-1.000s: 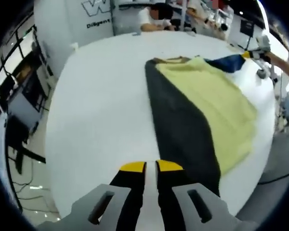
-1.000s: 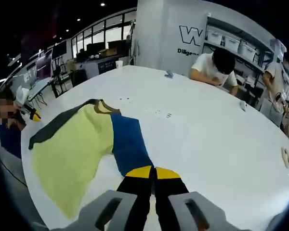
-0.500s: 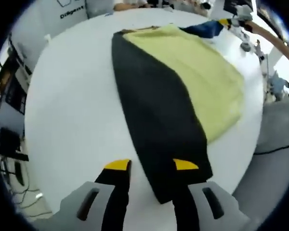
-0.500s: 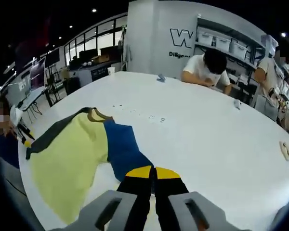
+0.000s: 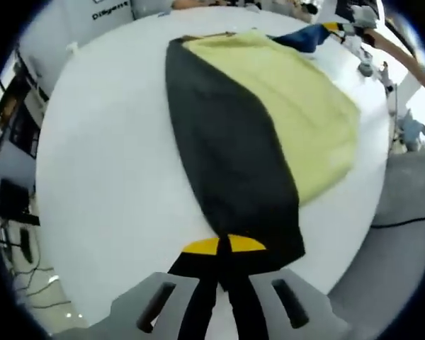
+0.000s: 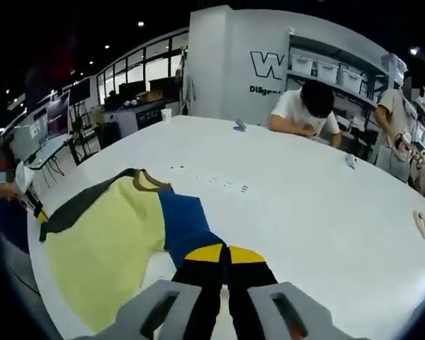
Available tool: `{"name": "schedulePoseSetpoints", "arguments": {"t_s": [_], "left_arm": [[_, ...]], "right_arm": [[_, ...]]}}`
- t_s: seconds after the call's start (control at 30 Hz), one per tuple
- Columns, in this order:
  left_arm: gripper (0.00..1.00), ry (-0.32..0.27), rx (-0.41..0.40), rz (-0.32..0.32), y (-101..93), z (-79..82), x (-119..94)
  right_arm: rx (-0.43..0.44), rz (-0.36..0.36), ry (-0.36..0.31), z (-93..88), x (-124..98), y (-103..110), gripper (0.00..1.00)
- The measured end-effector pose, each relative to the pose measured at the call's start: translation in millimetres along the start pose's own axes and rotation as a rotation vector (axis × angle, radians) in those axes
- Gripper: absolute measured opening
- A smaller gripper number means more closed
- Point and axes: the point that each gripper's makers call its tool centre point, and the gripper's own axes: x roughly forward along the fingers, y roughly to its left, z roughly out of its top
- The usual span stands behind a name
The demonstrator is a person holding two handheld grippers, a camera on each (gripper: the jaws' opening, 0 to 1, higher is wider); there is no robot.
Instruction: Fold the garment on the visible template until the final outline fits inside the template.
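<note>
Half a second ago the left gripper (image 5: 223, 246) had its jaws spread on either side of the black sleeve (image 5: 230, 152); now they are pressed together, pinching the sleeve's near end. The right gripper (image 6: 222, 253) has kept its jaws pinched on the end of the blue sleeve (image 6: 185, 225), with only a slight shift of its view.

Outward from the left gripper, the black sleeve runs away across the white table (image 5: 106, 163), its long side lying against the pale yellow body (image 5: 297, 113) of the garment. In the right gripper view the blue sleeve leads from the jaws up to the yellow body and a tan collar (image 6: 147, 181). The garment lies flat near the table's edge, the yellow hem close to the rim.

Writing: a large "W" (image 6: 268, 64) on the white wall with smaller text beginning "Dilige" beneath it; the rest cannot be read.

Beyond the blue sleeve the table top stretches wide toward a seated person (image 6: 303, 108) at the far side. A few small objects (image 6: 418, 223) sit near the far right rim.
</note>
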Motion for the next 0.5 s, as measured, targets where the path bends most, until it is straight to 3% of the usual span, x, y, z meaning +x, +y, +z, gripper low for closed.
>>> {"name": "schedulePoseSetpoints", "arguments": {"t_s": [0.23, 0.33, 0.4, 0.43, 0.5], "left_arm": [[0.06, -0.036, -0.010, -0.048, 12.3, 16.0, -29], [0.06, 0.003, 0.027, -0.049, 21.8, 22.5, -39], [0.06, 0.021, 0.058, -0.046, 33.5, 27.4, -40], [0.06, 0.024, 0.061, -0.027, 52.3, 33.8, -41], [0.06, 0.018, 0.056, 0.009, 69.7, 42.5, -43]], "right_arm": [[0.035, -0.014, -0.046, 8.2, -2, -11, 0.00], [0.053, -0.021, -0.051, 7.9, -2, -21, 0.00], [0.058, -0.025, -0.057, 9.3, -3, -20, 0.00], [0.060, -0.035, -0.060, 8.8, -3, -21, 0.00], [0.061, -0.043, -0.061, 9.5, -2, -26, 0.00]]}}
